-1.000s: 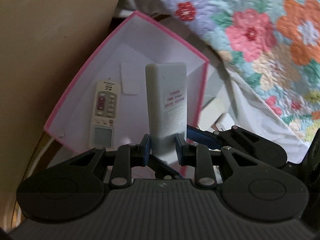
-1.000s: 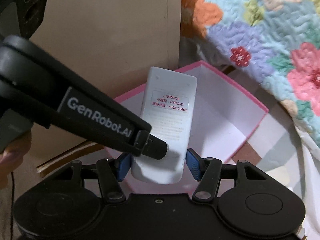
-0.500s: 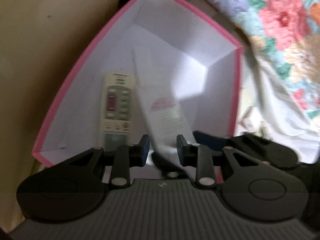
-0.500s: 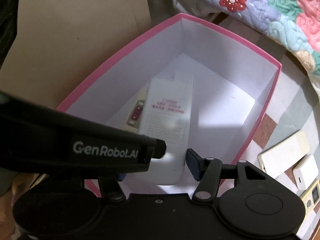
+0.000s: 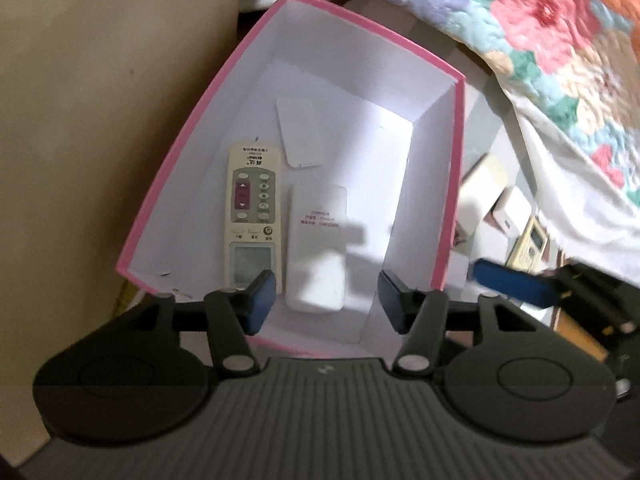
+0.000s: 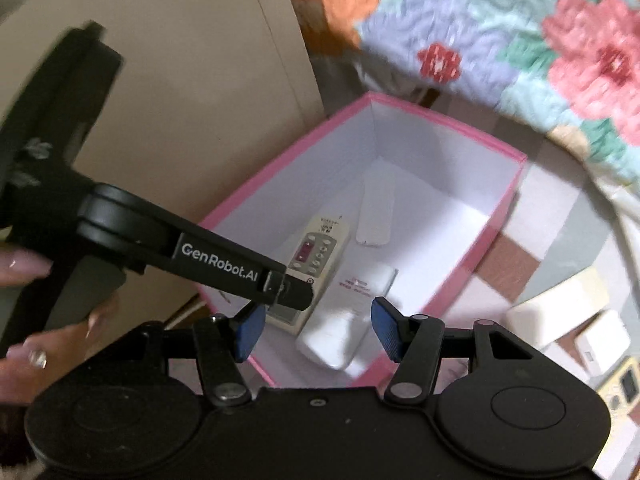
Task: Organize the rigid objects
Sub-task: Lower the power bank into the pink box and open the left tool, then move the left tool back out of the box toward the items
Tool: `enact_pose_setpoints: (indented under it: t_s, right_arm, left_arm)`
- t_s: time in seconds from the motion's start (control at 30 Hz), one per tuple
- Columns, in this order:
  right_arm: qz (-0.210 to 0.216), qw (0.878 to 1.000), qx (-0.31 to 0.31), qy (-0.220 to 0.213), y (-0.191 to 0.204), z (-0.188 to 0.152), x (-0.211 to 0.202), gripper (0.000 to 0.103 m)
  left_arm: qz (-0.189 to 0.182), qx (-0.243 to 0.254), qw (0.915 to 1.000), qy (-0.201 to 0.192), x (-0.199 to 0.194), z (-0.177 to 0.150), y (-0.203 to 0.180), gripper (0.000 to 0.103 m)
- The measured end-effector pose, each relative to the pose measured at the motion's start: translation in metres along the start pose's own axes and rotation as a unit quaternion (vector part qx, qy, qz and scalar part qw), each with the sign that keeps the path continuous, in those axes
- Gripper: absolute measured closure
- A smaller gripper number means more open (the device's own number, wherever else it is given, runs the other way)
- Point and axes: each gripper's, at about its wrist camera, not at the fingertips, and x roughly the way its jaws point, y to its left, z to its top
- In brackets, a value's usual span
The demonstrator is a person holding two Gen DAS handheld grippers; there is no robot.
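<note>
Now the left claw (image 5: 326, 300), jaws just spread, hovers empty above the pink box (image 5: 362, 28), where the white remote (image 5: 317, 246) apparently lies face-down beside the buttoned remote (image 5: 251, 216).

floral quilt (image 5: 552, 20) upper right | tan cardboard panel (image 6: 192, 80) left, behind

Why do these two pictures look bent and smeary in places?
Left wrist view: the fisheye lens bows the pink box outward; the quilt is soft, and finger shadows fall on the box floor beside the face-down white remote. Right wrist view: motion blur smears the quilt and that remote; the corners go dark.
</note>
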Motion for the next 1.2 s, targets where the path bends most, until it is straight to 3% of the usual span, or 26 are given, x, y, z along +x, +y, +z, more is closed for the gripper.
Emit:
enact_pose_setpoints:
  t_s: [0.07,0.33,0.63,1.03,1.2]
  right_arm:
    - [-0.003,1.0,-0.002,-0.015,0.001,-0.006,-0.023,0.039]
    - [-0.016,0.998,-0.003,-0.053,0.003,-0.027,-0.087,0.039]
    - [-0.041,0.996,0.004,-0.075,-0.01,-0.048,-0.122,0.034]
    - [-0.071,0.995,0.03,-0.058,-0.057,-0.111,-0.143,0.023]
    - [-0.113,0.991,0.055,-0.051,-0.081,-0.14,-0.137,0.023]
  left_arm:
    - [0.005,0.019,0.9998,-0.001,-0.012,-0.004,-0.009,0.039]
    - [0.023,0.1,0.9947,-0.005,-0.046,-0.027,-0.048,0.037]
    - [0.023,0.175,0.9843,-0.006,-0.061,-0.059,-0.104,0.031]
    - [0.021,0.24,0.9702,0.026,-0.023,-0.089,-0.167,0.025]
    - [0.011,0.238,0.9698,0.049,0.005,-0.093,-0.186,0.021]
